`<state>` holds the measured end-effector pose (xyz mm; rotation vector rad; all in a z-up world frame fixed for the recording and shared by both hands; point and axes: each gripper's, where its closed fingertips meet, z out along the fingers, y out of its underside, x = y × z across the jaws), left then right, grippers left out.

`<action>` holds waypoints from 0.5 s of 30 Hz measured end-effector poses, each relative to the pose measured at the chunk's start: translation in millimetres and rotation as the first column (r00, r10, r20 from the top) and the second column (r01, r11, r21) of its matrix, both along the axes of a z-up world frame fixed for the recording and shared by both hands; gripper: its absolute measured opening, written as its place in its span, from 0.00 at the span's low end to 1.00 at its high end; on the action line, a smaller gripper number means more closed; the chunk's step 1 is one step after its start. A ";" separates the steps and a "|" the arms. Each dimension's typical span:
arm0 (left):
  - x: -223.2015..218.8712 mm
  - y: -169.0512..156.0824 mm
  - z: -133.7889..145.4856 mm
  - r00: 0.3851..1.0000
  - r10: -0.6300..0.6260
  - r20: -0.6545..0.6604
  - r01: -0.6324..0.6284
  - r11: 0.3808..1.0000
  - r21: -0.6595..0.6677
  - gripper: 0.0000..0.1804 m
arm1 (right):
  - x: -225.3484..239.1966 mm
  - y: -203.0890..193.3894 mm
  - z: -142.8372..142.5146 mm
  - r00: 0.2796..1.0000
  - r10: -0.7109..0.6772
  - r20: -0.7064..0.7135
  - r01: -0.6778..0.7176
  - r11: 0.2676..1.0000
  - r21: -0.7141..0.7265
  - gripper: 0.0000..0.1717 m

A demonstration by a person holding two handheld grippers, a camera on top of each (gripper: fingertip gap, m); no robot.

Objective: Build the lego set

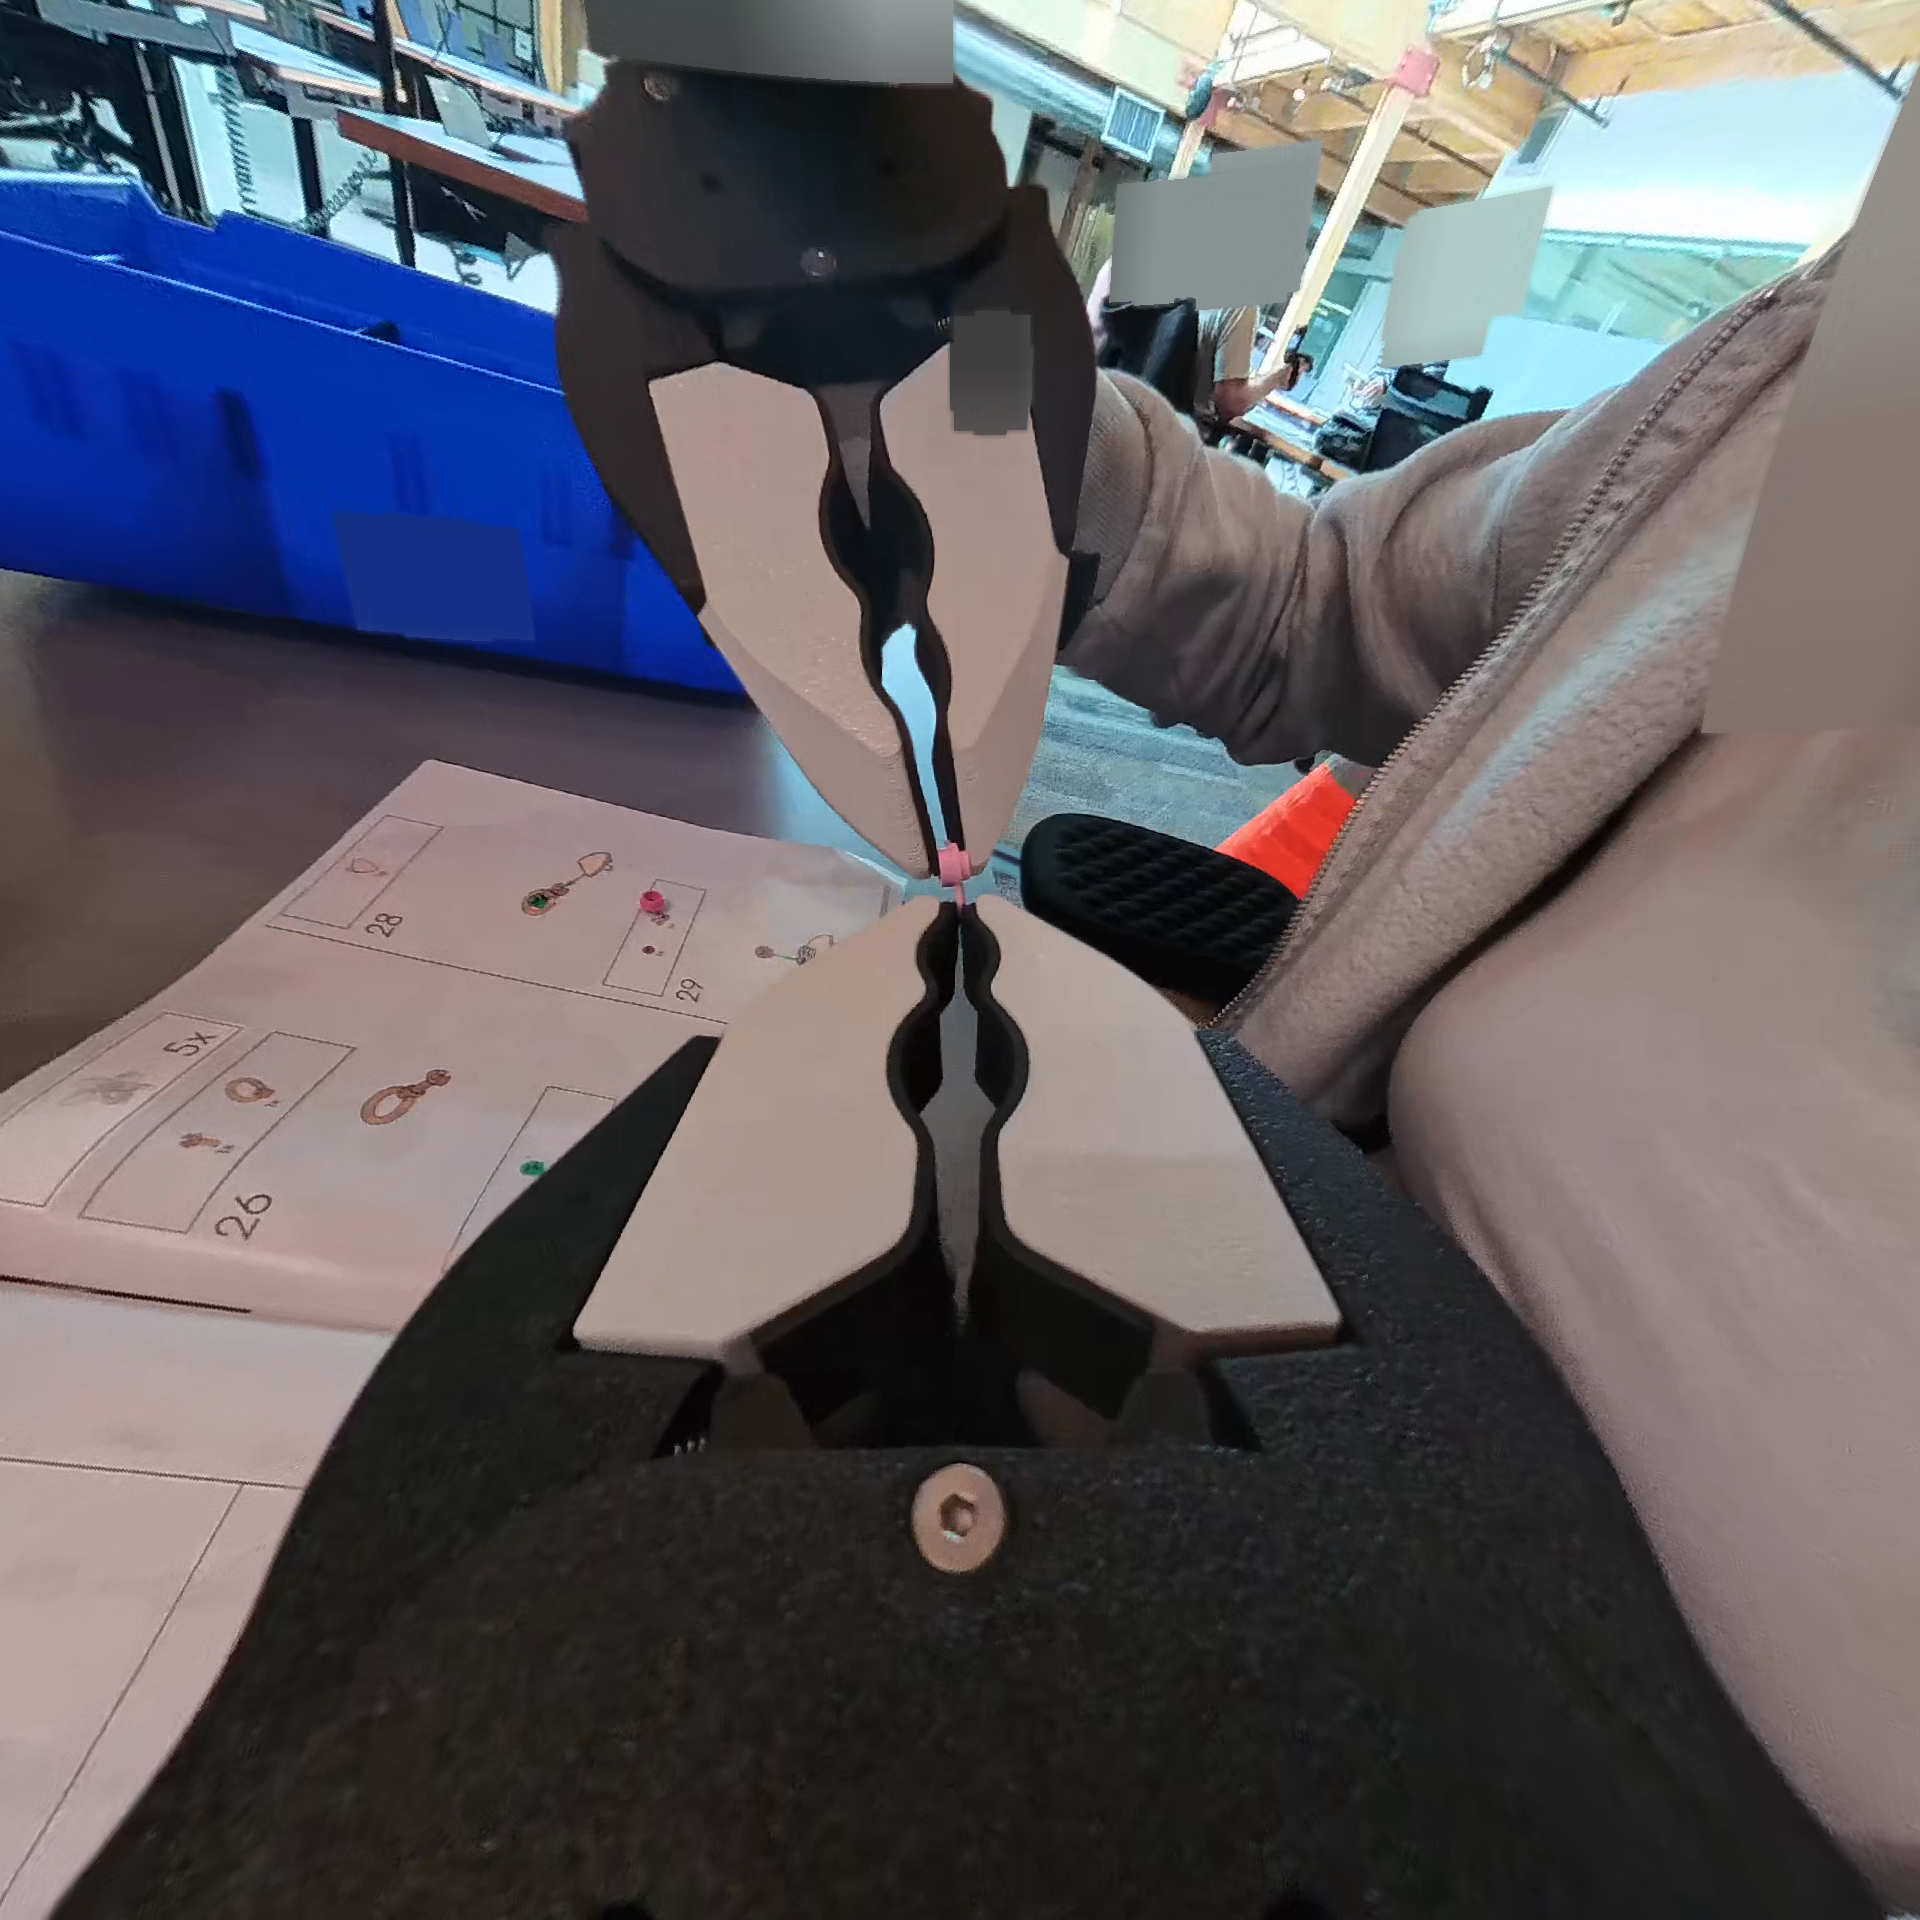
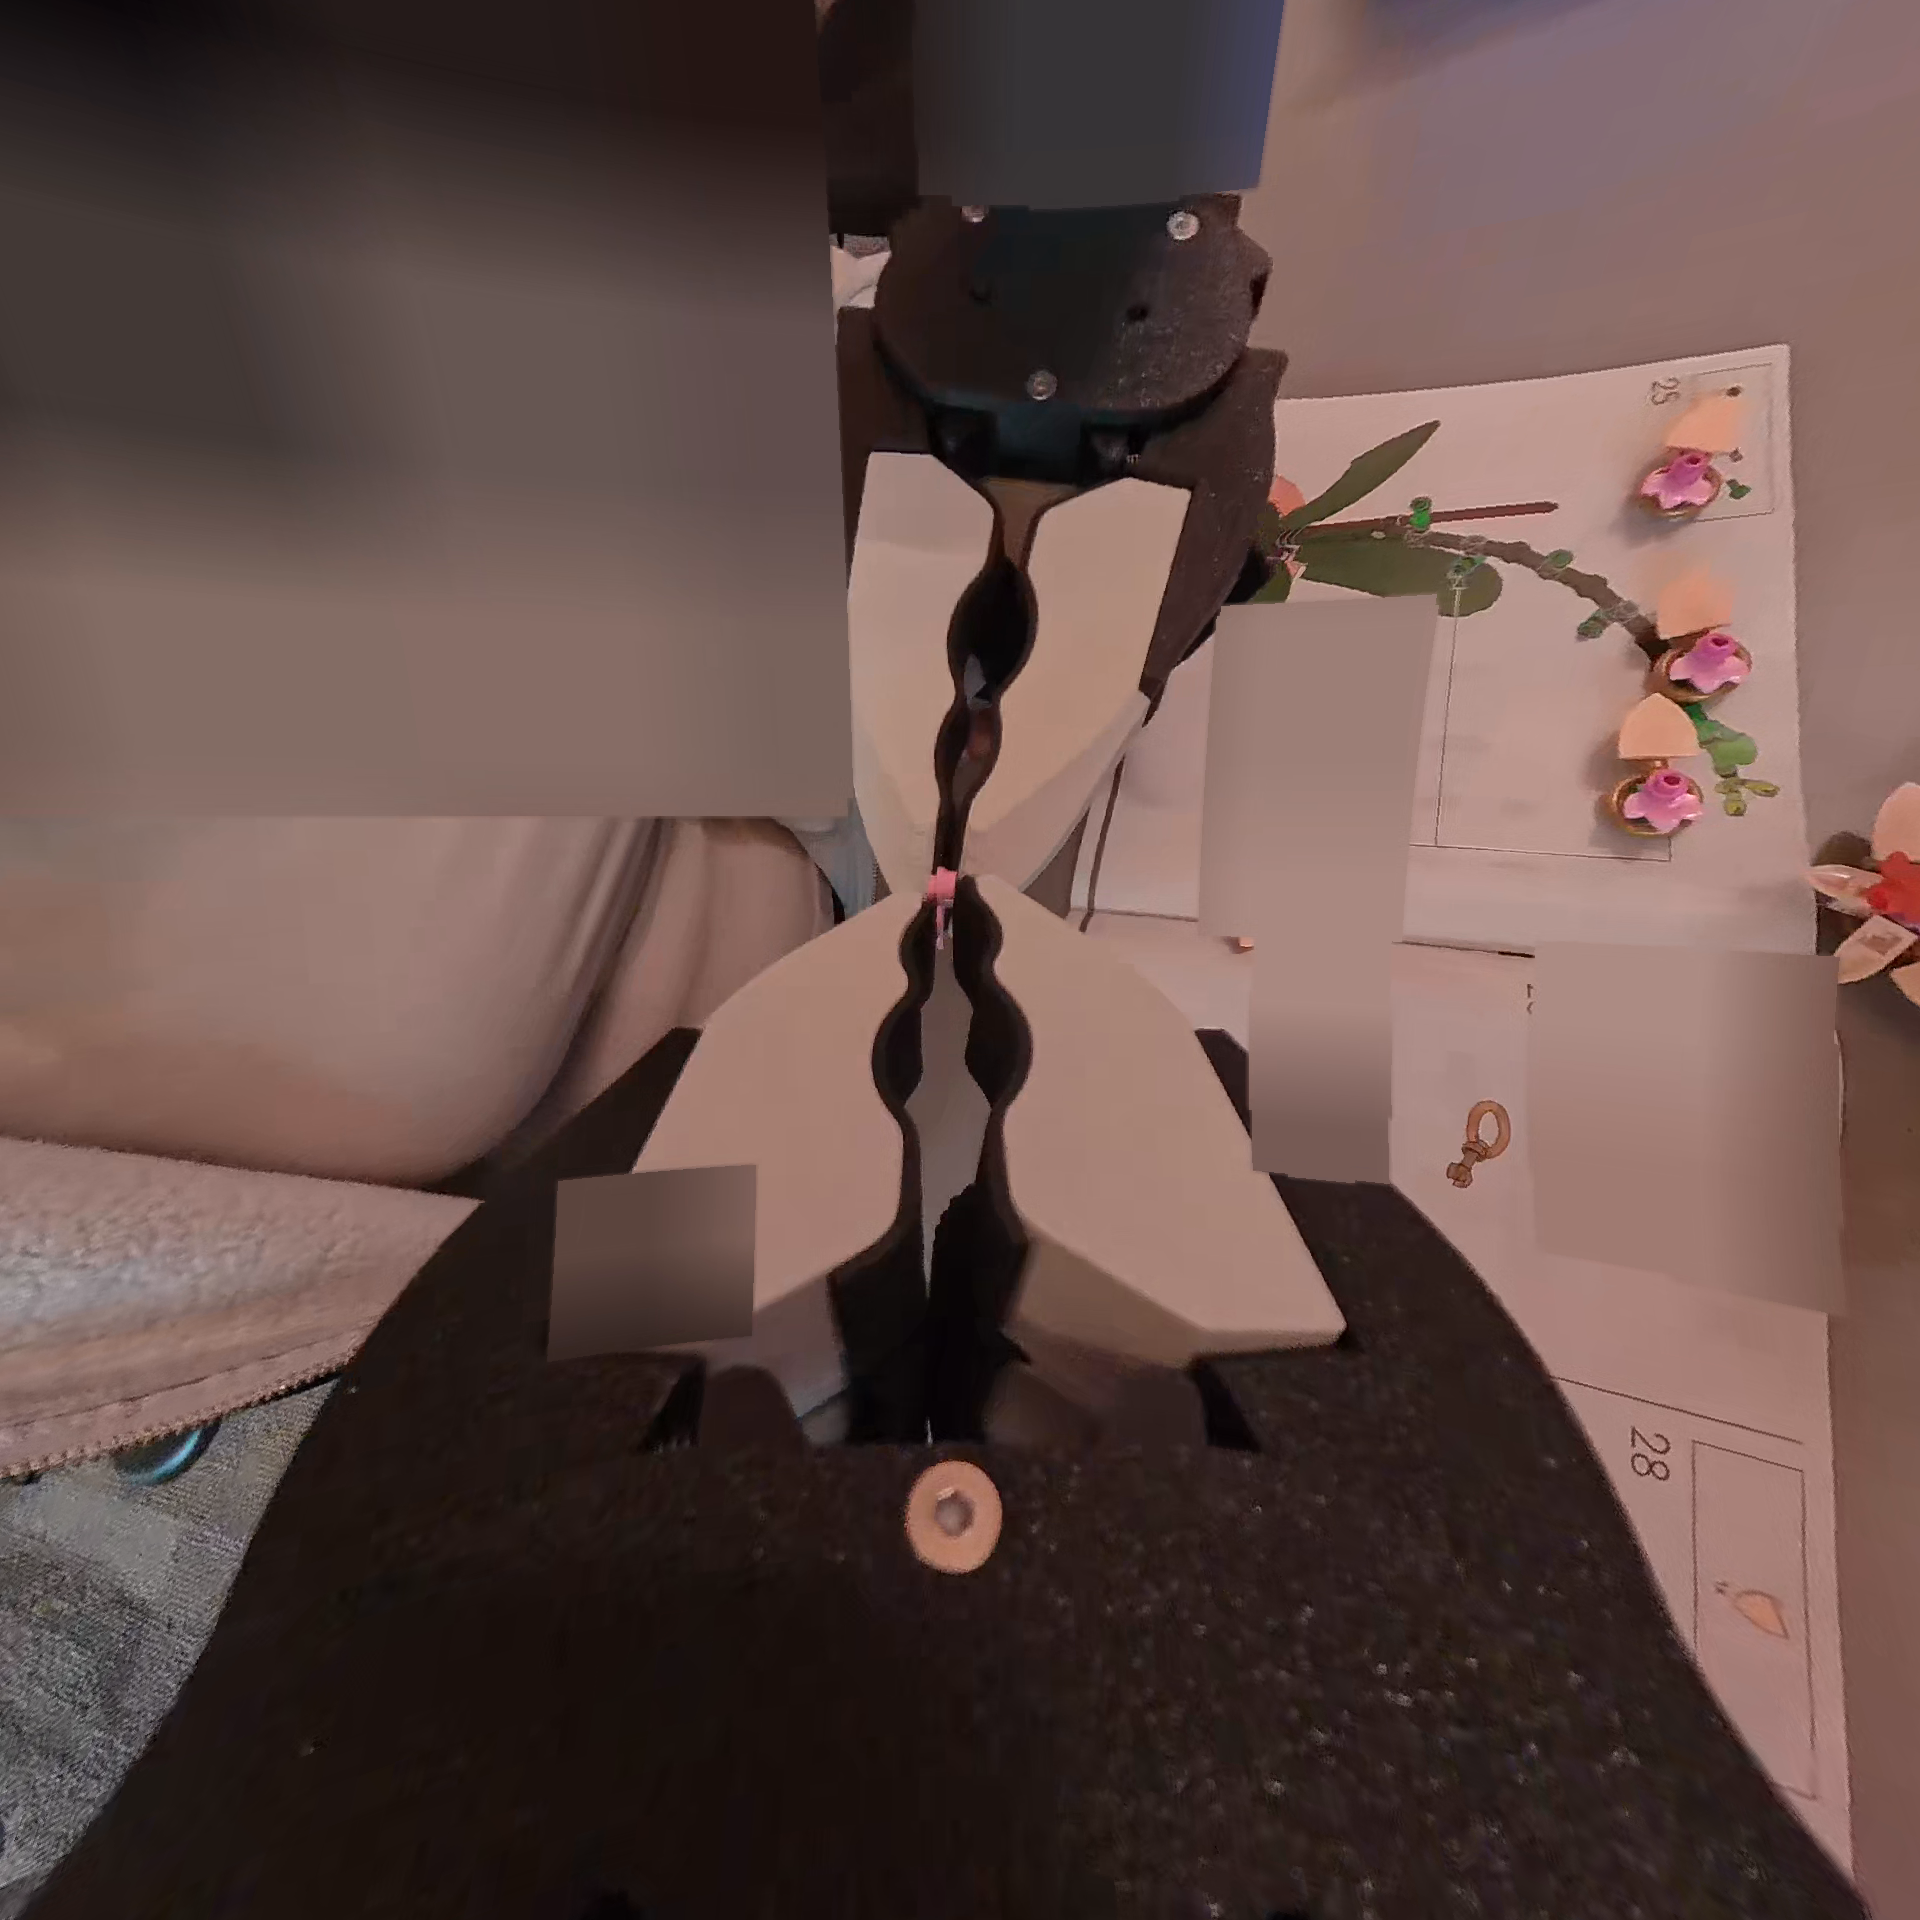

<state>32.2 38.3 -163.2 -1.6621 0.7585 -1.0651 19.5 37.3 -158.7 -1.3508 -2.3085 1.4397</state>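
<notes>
Pinching a tiny pink piece [image 1: 954,864] tip to tip above the instruction booklet [image 1: 436,997] on the table [image 1: 208,686]: left hand-held gripper [image 1: 954,909] and right hand-held gripper [image 2: 943,904] both clamping shut on it (joining apparently unfinished).

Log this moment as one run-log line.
left tool: shut on small pink piece | right tool: shut on the same piece, tip to tip | below: instruction booklet | behind: blue bin
</notes>
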 end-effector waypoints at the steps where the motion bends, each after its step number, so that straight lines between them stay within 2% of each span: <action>1: -0.5 -0.2 0.1 1.000 0.001 0.010 -0.001 1.000 -0.004 0.00 | -0.5 -0.2 0.0 1.000 0.001 0.001 -0.001 1.000 0.007 0.01; 4: -5.9 3.1 6.9 0.994 0.039 0.105 -0.036 0.999 -0.028 0.00 | -5.8 2.4 3.9 0.999 -0.031 -0.030 0.031 0.999 0.016 0.02; 5: -11.0 6.7 15.2 0.978 0.072 0.196 -0.064 0.997 -0.050 0.00 | -10.8 6.1 8.5 0.994 -0.075 -0.078 0.077 0.997 0.020 0.08; 7: -26.1 15.2 32.5 0.902 0.156 0.403 -0.116 0.986 -0.122 0.00 | -18.3 14.5 18.3 0.958 -0.162 -0.235 0.180 0.982 0.058 0.11; 9: -35.6 19.1 38.7 0.825 0.205 0.526 -0.122 0.975 -0.187 0.00 | -23.1 20.6 19.8 0.890 -0.216 -0.402 0.301 0.940 0.163 0.13; 12: -33.3 19.0 34.8 0.815 0.202 0.543 -0.098 0.972 -0.215 0.00 | -27.9 18.3 27.1 0.779 -0.223 -0.587 0.435 0.865 0.249 0.12; 14: -30.8 18.4 34.0 0.831 0.192 0.522 -0.101 0.975 -0.197 0.00 | -28.8 20.1 32.2 0.755 -0.288 -0.590 0.468 0.866 0.176 0.05; 15: -30.4 18.0 35.2 0.835 0.188 0.517 -0.107 0.977 -0.182 0.00 | -28.8 22.4 33.7 0.759 -0.346 -0.551 0.468 0.879 0.091 0.03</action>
